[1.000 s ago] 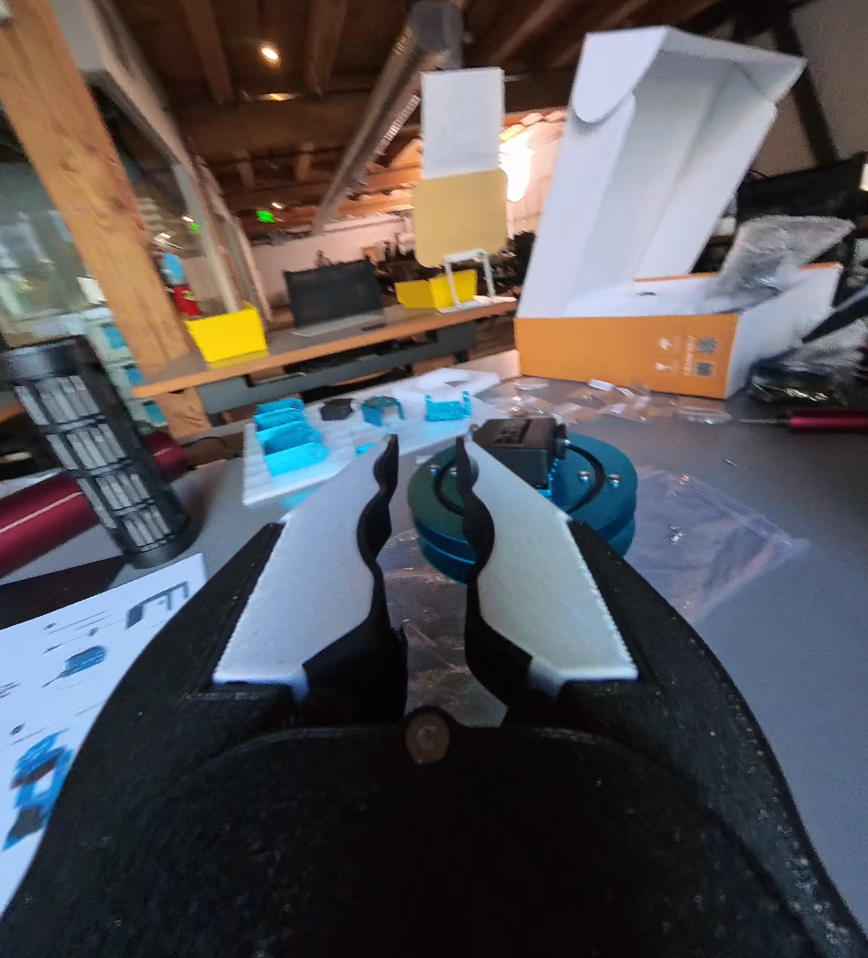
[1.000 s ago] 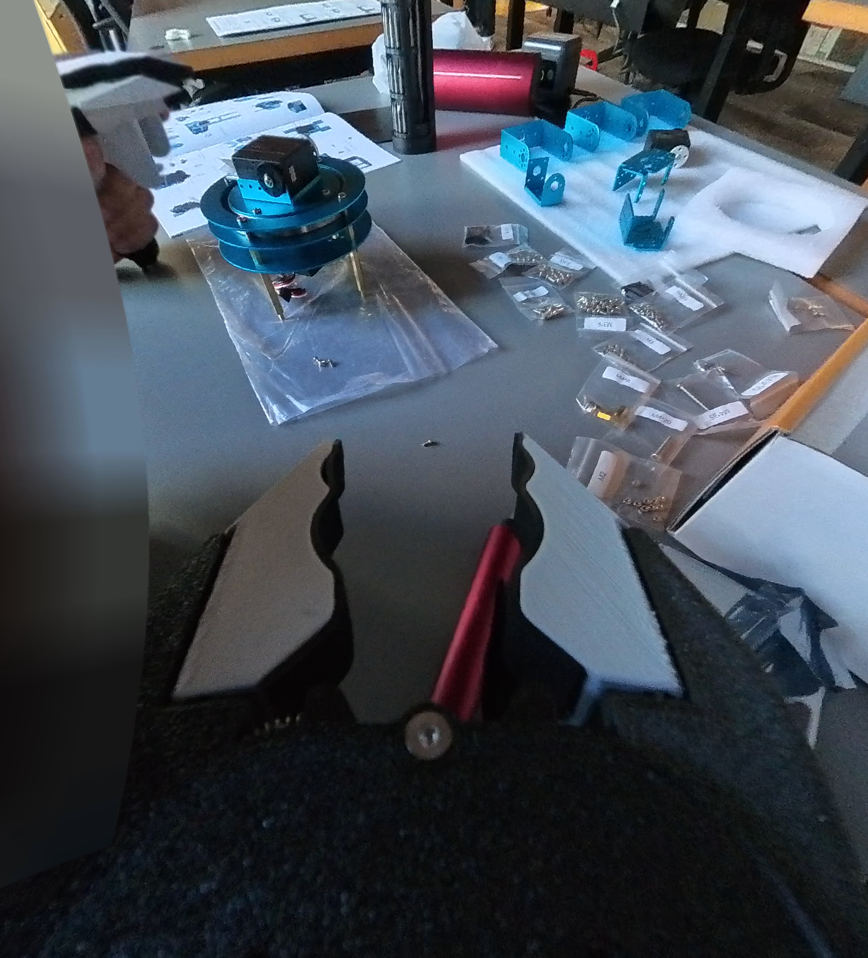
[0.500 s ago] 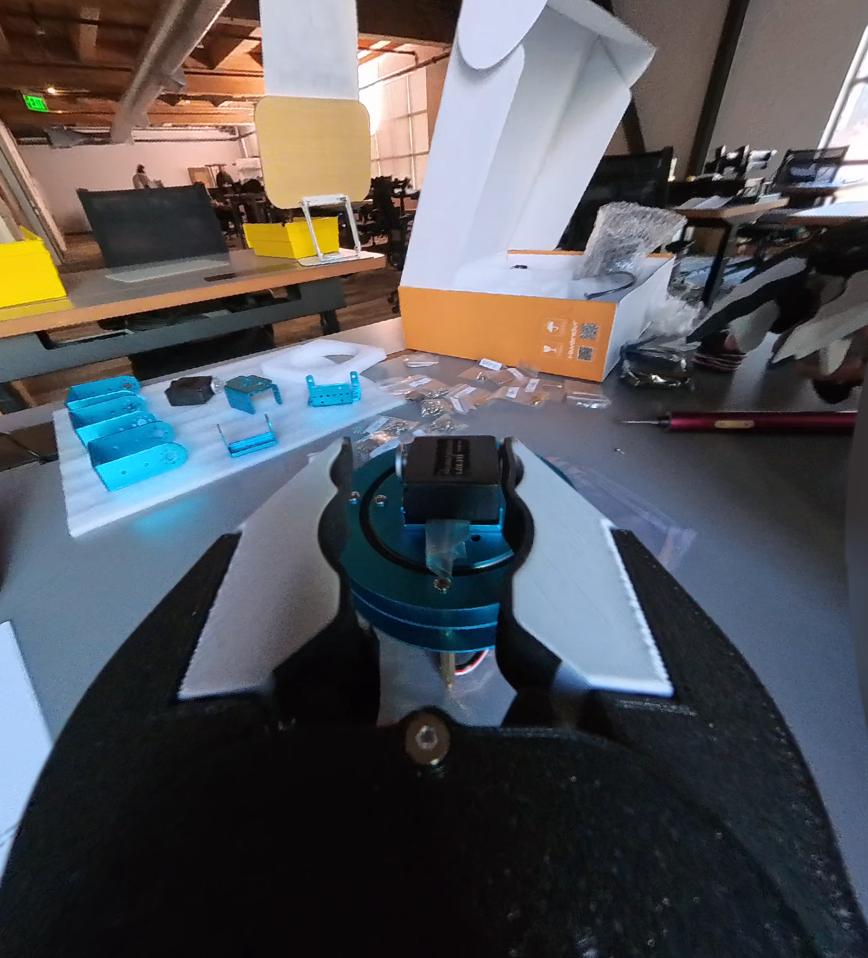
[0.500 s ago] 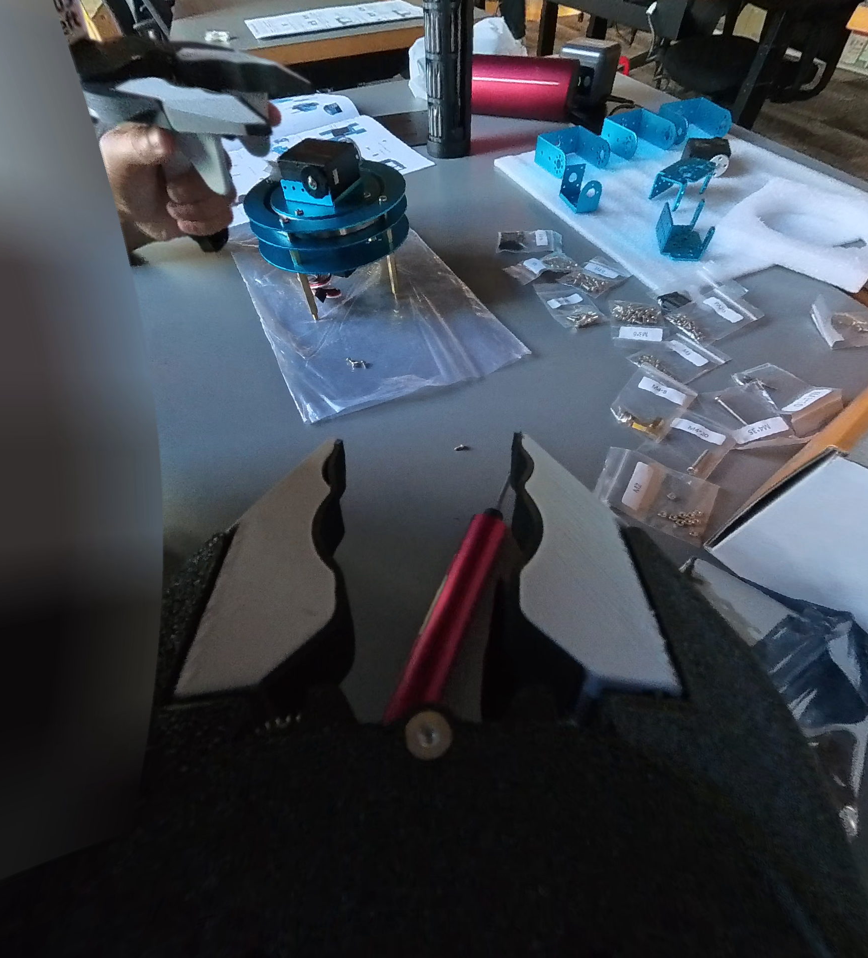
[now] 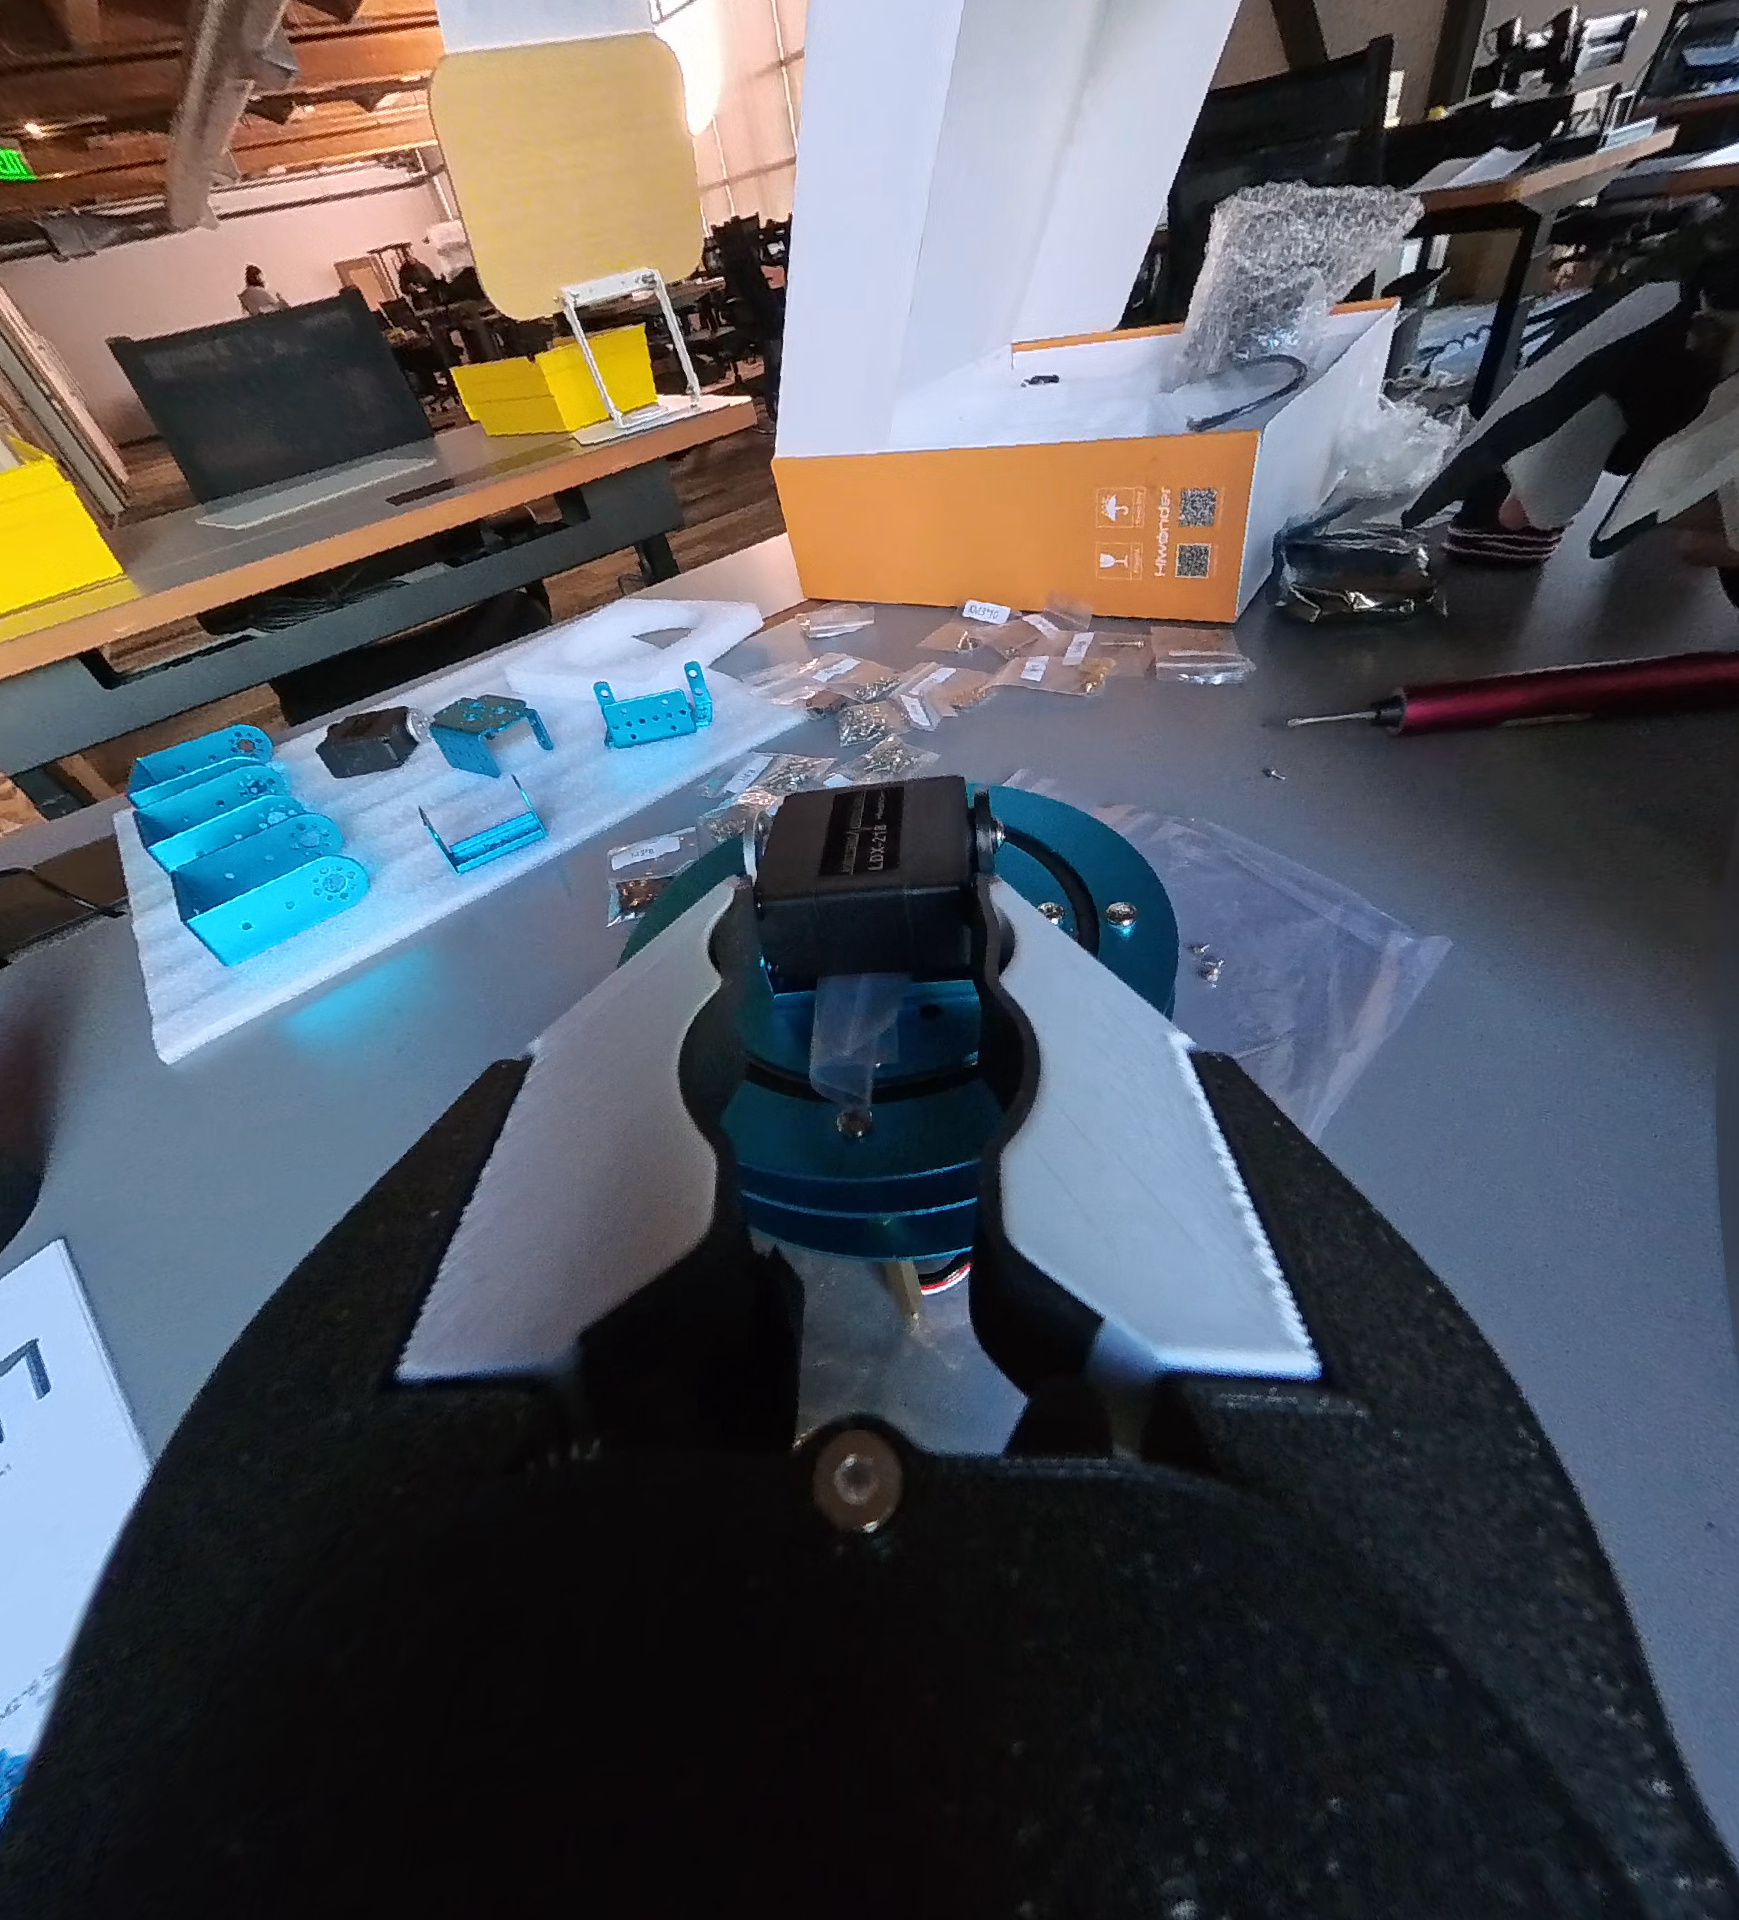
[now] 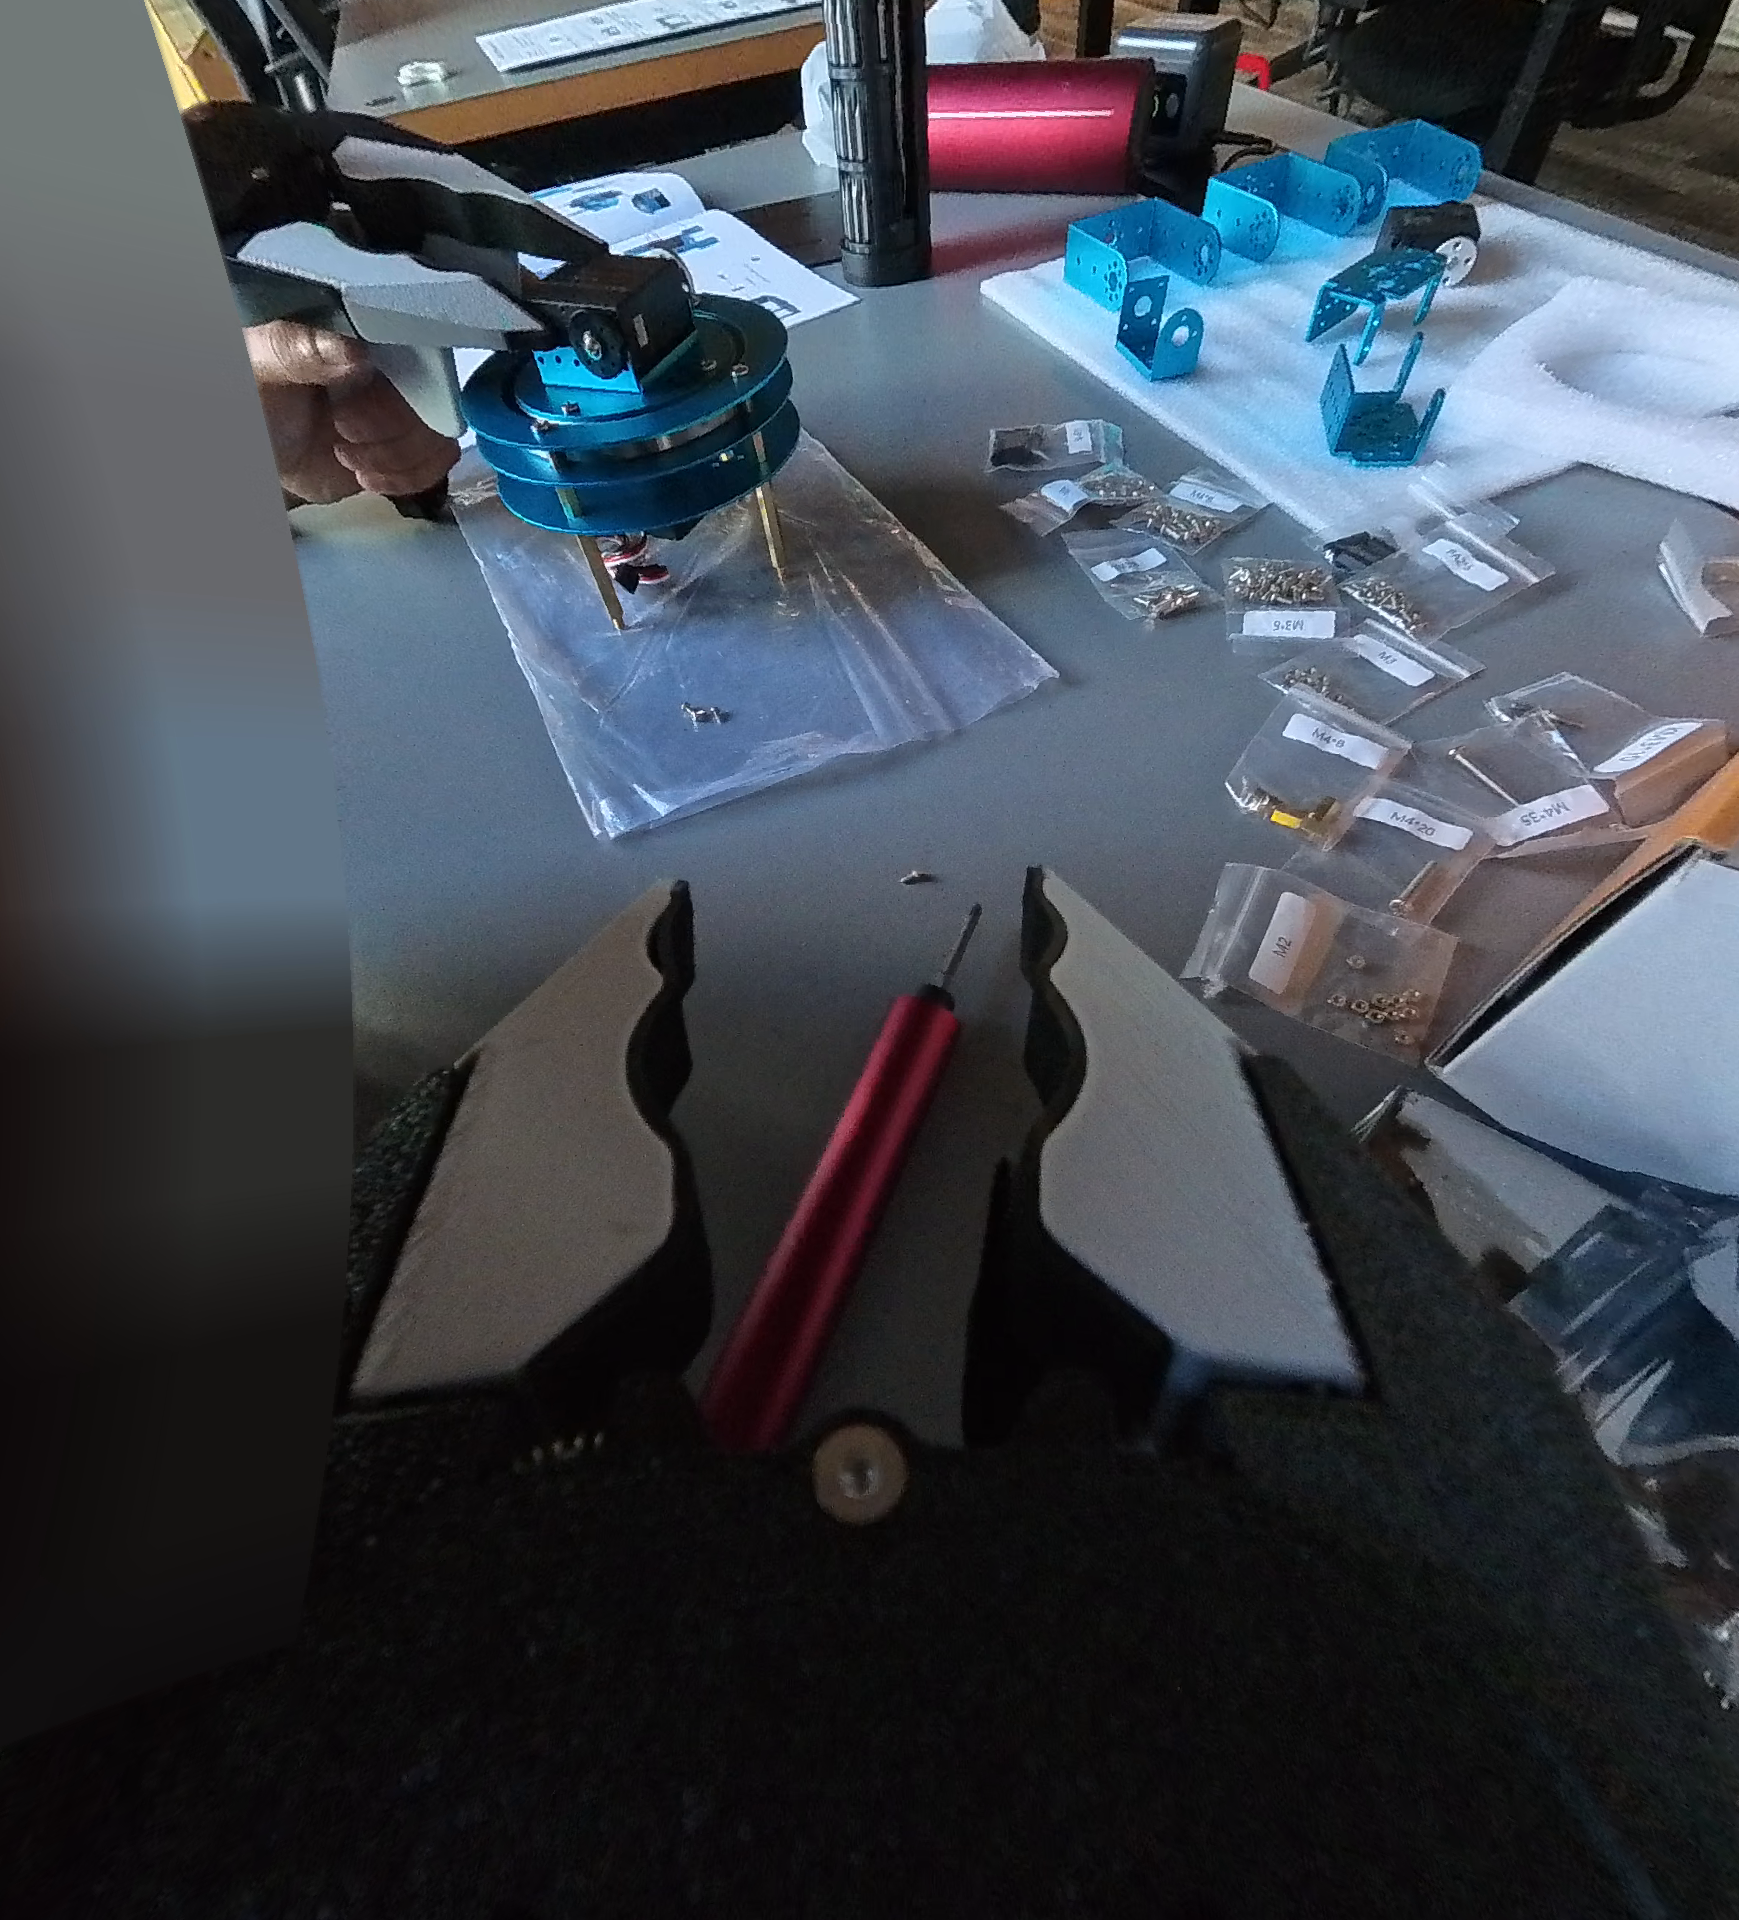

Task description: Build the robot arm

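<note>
The grey counter (image 6: 1135, 790) carries many parts. A clear plastic bag (image 6: 740, 665) lies flat on it, and the brass legs of a blue round assembly (image 6: 636, 436) stand on this bag. A red screwdriver (image 6: 834, 1195) lies on the bare surface. Small bags of screws (image 6: 1280, 613) are spread between the plastic bag and an orange and white box (image 5: 1031, 520). A white foam sheet (image 5: 408, 904) carries blue metal brackets (image 5: 252, 852). A printed leaflet (image 5: 3, 1475) lies at the left edge.
</note>
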